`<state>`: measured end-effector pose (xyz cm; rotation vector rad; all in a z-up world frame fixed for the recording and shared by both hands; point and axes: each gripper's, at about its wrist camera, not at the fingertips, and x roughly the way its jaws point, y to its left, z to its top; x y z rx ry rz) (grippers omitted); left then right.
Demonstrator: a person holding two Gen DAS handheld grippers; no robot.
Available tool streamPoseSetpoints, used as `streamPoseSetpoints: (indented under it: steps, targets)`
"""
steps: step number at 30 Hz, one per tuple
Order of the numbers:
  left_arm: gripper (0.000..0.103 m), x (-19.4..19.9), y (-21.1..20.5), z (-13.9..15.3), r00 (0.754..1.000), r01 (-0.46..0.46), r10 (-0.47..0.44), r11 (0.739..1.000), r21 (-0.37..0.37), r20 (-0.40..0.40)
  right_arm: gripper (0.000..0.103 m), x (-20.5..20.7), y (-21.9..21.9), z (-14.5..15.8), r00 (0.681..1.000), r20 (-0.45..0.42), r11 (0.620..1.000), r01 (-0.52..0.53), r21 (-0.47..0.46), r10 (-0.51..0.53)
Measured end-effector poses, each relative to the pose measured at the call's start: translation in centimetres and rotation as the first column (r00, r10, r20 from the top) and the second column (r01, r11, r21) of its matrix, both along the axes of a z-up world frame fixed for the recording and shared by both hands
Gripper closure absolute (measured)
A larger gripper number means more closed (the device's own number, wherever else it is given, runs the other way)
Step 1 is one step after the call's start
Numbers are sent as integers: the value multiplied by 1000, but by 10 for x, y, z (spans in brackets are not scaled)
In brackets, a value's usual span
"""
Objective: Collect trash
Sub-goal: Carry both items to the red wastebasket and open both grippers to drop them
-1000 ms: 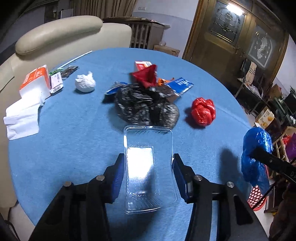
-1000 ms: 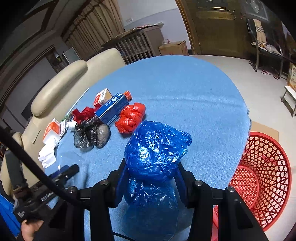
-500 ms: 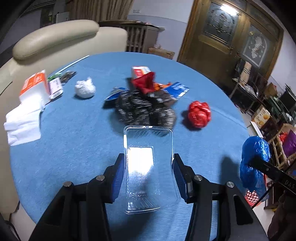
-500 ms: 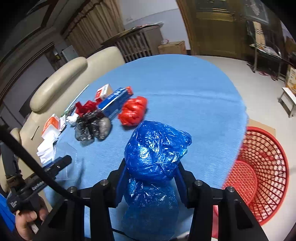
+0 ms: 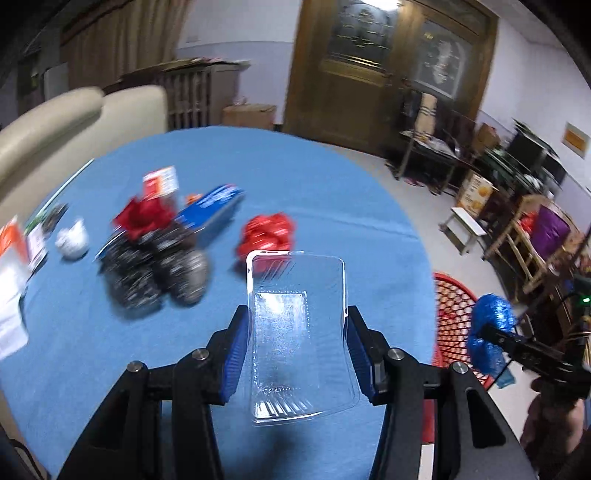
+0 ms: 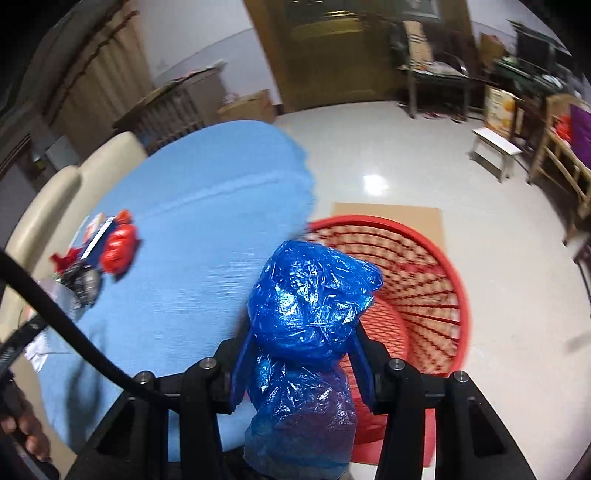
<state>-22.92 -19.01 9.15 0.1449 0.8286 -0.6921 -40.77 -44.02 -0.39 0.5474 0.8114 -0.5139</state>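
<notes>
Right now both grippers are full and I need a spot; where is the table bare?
The blue tablecloth is bare between the red bag and the far rim, and along the edge beside the red basket. It is crowded around the black bag.

Ahead of the claw stands a dark wooden double door (image 5: 384, 70) with patterned glass panels, set in a pale wall (image 5: 236, 33). To its left are brown curtains (image 5: 122, 48) and a slatted wooden cabinet (image 5: 192, 92), with a cardboard box (image 5: 249, 114) on the floor beside it. A cream sofa (image 5: 74, 122) curves along the far left. The floor (image 6: 388, 155) is pale, glossy tile with a bright glare spot. To the right sit a dark chair (image 6: 432, 70), a small white stool (image 6: 496, 147), wooden shelves (image 5: 532, 236) crowded with clutter, and a flat sheet of cardboard (image 6: 406, 218) on the floor.
</notes>
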Motion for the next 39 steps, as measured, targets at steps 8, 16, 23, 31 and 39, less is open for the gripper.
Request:
streamPoseSetpoints:
  steps: [8, 16, 23, 31, 39]
  targets:
    - [50, -24, -70, 10, 990, 142, -142, 990, -3, 26, 41, -7, -28, -24, 997, -69, 999, 31, 28, -29]
    - [49, -50, -130, 3, 962, 272, -272, 962, 7, 16, 27, -27, -46, -24, 995, -45, 996, 89, 31, -88]
    - [45, -64, -171, -6, 936, 352, -351, 935, 34, -19, 27, -59, -65, -7, 979, 24, 979, 202, 33, -203]
    - [22, -73, -195, -19, 915, 402, -399, 910, 99, -51, 27, -75, -76, 9, 964, 72, 967, 255, 26, -257]
    - [21, -37, -134, -2, 962, 271, -270, 962, 32, -46, 27, -73, -69, 14, 963, 77, 966, 257, 23, -258]
